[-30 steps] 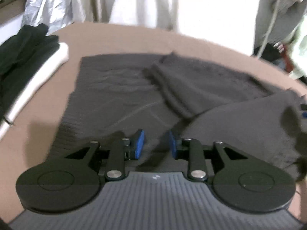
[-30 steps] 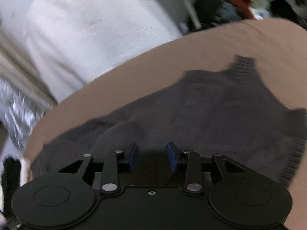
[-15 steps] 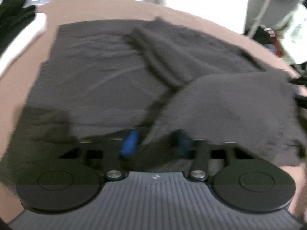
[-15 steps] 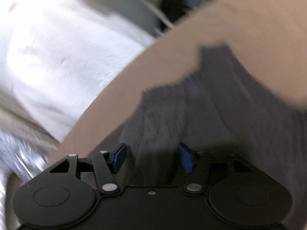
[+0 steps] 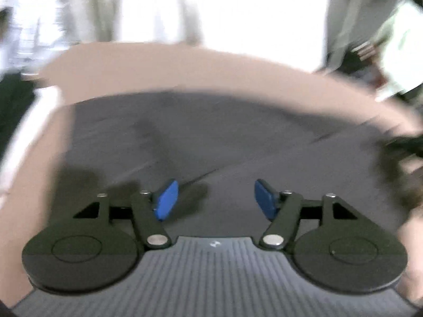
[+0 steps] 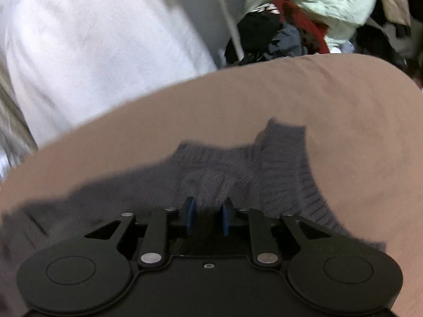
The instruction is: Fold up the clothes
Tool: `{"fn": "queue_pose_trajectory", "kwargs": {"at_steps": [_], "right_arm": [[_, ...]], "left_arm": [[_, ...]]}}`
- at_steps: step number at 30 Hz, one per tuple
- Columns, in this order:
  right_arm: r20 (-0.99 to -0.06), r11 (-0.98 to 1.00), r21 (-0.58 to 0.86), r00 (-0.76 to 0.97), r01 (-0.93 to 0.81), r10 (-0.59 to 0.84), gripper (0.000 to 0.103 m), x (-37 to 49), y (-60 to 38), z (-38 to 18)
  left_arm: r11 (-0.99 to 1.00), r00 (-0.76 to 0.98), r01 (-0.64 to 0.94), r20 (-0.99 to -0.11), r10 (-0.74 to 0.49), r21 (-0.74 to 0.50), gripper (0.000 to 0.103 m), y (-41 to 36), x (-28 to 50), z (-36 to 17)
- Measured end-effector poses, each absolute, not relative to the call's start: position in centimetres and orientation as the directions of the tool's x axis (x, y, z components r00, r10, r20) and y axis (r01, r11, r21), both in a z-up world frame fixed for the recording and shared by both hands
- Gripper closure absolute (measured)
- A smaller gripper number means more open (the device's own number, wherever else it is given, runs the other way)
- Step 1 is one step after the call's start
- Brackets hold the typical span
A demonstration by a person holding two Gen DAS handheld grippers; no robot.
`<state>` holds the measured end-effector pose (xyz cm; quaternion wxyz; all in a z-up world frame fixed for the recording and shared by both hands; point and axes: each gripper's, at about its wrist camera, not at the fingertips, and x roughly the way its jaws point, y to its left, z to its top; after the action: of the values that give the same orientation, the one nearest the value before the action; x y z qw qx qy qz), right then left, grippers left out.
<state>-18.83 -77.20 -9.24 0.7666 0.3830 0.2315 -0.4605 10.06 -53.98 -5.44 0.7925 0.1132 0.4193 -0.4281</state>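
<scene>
Grey sweater (image 6: 238,174) bunched between closing right gripper (image 6: 206,218) pads; left gripper (image 5: 215,200) apart above it.

Tan counter (image 6: 304,89) is seen across mid-frame in both views. White fabric (image 6: 92,42) is hung behind it, upper left of the right wrist view. A mixed clothes pile (image 6: 285,34), with pale green, red and black items, is seen upper right. A dark item (image 5: 13,105) sits at the left edge of the left wrist view, blurred.
</scene>
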Motion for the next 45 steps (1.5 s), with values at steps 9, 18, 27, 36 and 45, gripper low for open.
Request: {"fn": "queue_pose_trajectory", "kwargs": {"at_steps": [9,18,27,36,45], "right_arm": [[-0.586,0.112,0.767,0.76,0.632,-0.28,0.036,-23.3,-78.9,-12.3],[-0.54,0.076,0.809,0.789,0.582,-0.293,0.036,-23.3,-79.9,-13.9],[-0.396,0.073,0.864,0.763,0.497,-0.511,0.043,-22.9,-79.1,-14.5],[-0.544,0.101,0.748,0.693,0.656,-0.474,0.052,-21.8,-79.3,-13.3],[-0.433,0.111,0.866,0.842,0.488,-0.323,0.051,-21.4,-78.9,-13.8]], "left_arm": [[0.412,-0.228,0.734,-0.767,-0.6,-0.54,0.037,-74.6,11.2,-10.2],[0.447,-0.274,0.705,-0.793,-0.544,-0.55,0.084,-80.5,12.0,-14.2],[0.317,-0.104,0.791,-0.625,-0.773,-0.523,0.103,-81.2,12.6,-9.3],[0.329,-0.221,0.794,-0.748,-0.626,-0.511,0.091,-81.6,11.8,-10.5],[0.436,-0.339,0.693,-0.793,-0.506,-0.574,0.031,-79.8,11.0,-14.4]]}}
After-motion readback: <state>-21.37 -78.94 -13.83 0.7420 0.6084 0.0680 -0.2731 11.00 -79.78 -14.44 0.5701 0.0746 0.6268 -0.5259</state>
